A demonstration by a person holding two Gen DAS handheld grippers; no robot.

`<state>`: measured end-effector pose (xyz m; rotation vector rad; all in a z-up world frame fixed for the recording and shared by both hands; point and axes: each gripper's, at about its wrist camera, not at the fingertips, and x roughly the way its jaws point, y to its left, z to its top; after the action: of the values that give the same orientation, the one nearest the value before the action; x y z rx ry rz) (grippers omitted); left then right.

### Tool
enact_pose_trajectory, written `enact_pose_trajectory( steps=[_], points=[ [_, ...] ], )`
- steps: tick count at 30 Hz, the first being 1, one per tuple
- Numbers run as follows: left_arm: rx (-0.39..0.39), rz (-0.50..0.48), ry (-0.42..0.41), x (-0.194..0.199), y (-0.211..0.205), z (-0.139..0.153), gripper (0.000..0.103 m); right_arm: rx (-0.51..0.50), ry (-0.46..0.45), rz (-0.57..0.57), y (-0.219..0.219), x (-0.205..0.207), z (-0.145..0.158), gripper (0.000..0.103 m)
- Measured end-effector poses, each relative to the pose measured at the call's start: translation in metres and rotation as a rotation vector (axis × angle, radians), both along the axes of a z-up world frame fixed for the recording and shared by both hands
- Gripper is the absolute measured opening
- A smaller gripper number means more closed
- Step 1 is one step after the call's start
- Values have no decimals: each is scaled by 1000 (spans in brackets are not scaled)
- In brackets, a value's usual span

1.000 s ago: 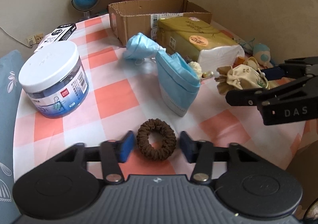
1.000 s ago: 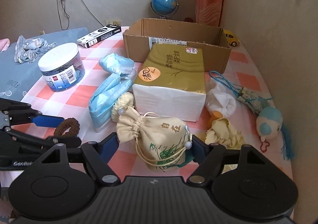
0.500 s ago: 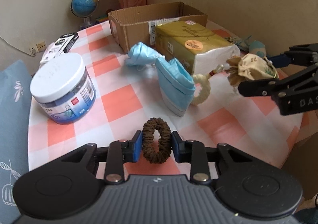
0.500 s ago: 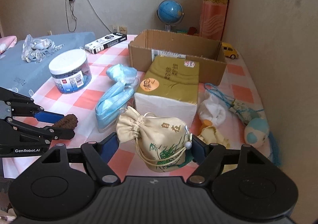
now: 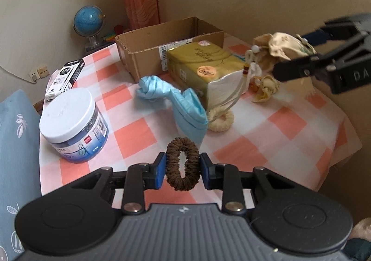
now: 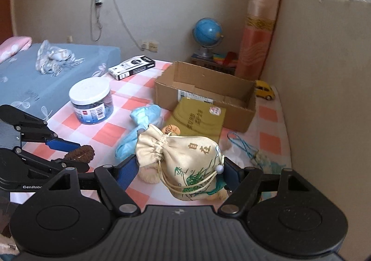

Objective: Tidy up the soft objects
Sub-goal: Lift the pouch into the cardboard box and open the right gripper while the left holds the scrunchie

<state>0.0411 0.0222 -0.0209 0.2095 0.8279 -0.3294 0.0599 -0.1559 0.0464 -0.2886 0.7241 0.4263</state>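
Since the earlier frame, the brown knitted hair tie (image 5: 183, 163) and the cream satin drawstring pouch (image 6: 185, 163) have been lifted clear of the checked surface (image 5: 266, 126). The tie is clenched, squeezed oval, in the left gripper (image 5: 183, 171); the pouch is grasped by the right gripper (image 6: 180, 170). Transport is judged under way; next, release into the open cardboard box (image 6: 251, 108) beyond seems required.

Both grippers: left gripper (image 5: 183, 169) and right gripper (image 6: 182, 171) have black linkage arms, blue pads, silver screws, ribbed grey housing.
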Motion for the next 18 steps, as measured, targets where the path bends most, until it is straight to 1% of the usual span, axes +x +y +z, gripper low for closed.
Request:
enact_pose_trajectory(
  steps=[5, 8, 11, 15, 18],
  points=[
    [-4, -18, -12, -1, 0, 9, 30, 22, 41, 30, -1, 28, 16, 80],
    [-1, -21, -30, 0, 1, 15, 30, 35, 49, 46, 0, 45, 29, 80],
    [-7, -15, -39, 2, 3, 19, 30, 29, 40, 44, 2, 64, 44, 80],
    [-22, -6, -39, 6, 7, 20, 30, 35, 6, 32, 5, 90, 66, 80],
    [-27, -1, -35, 10, 9, 19, 30, 18, -21, 26, 10, 113, 79, 80]
  ],
)
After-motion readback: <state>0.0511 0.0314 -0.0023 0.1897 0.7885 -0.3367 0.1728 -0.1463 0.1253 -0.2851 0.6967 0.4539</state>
